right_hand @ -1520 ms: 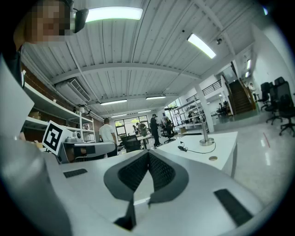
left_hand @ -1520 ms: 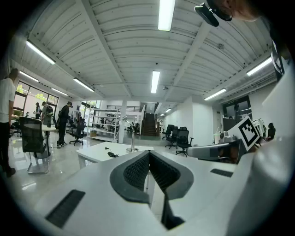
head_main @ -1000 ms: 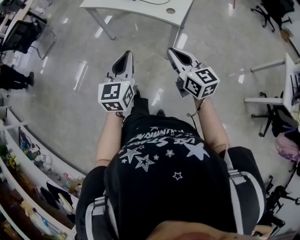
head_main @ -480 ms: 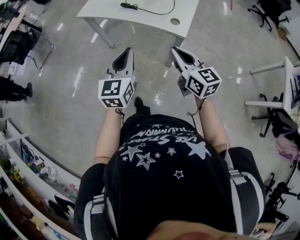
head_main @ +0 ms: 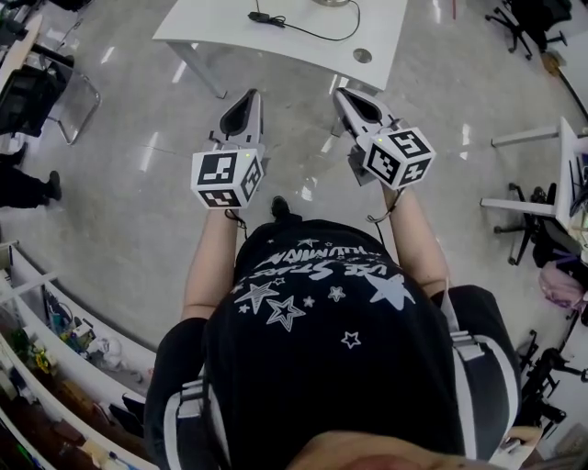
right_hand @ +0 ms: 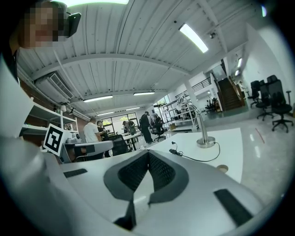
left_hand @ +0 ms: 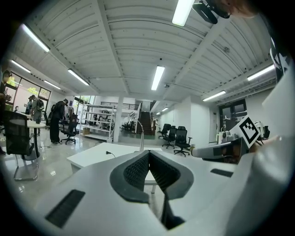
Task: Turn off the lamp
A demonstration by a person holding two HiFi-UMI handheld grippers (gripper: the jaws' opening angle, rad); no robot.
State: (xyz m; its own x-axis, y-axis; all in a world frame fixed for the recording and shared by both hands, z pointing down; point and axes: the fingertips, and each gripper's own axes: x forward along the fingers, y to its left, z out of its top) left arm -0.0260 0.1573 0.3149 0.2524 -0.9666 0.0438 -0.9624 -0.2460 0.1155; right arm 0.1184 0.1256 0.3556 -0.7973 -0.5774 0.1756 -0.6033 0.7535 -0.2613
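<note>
We hold left gripper (head_main: 246, 103) and right gripper (head_main: 347, 95) side by side, both jaws pressed together, empty. Desk lamp (right_hand: 205, 142) stands on white table (head_main: 230, 23) ahead, well apart.

Bright ceiling strips (left_hand: 157, 77) above my left gripper (left_hand: 148, 156) glare off the floor (head_main: 303, 188) below it; edges bend and darken.

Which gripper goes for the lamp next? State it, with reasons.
Right, probably. The lamp stands nearly straight ahead of the right gripper, while the left gripper sits further aside. Both are shut, empty, and short of the table.
</note>
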